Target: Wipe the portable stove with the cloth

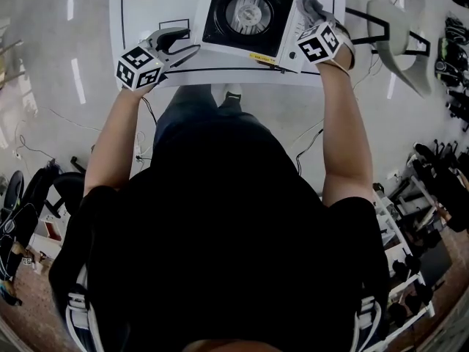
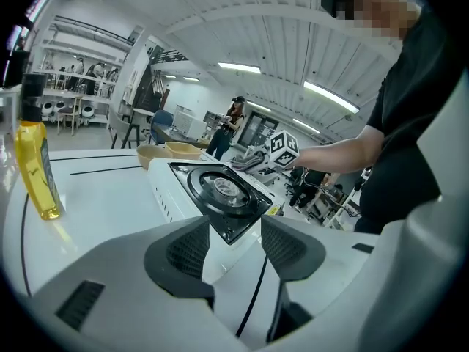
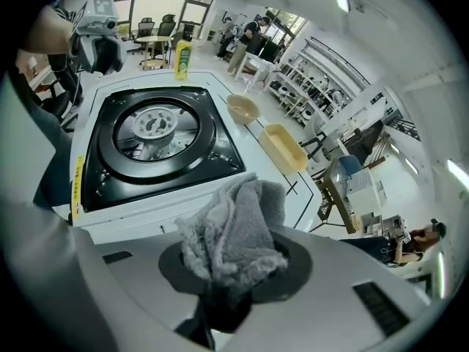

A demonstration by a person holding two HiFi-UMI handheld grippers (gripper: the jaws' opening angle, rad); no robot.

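The portable stove (image 1: 249,17) is white with a black top plate and a round burner; it sits on the white table (image 1: 150,17) at the near edge. My right gripper (image 1: 306,13) is shut on a crumpled grey cloth (image 1: 314,6) at the stove's right side panel. In the right gripper view the cloth (image 3: 234,229) bulges out of the jaws just over the stove's white edge (image 3: 157,204). My left gripper (image 1: 179,46) stands open and holds nothing, just left of the stove's near left corner. In the left gripper view the stove (image 2: 220,193) lies beyond the parted jaws.
A yellow bottle (image 2: 35,167) stands at the table's far left. A tan bowl (image 3: 242,108) and a yellow tray (image 3: 284,149) lie beyond the stove. Chairs, shelves and people fill the room around the table.
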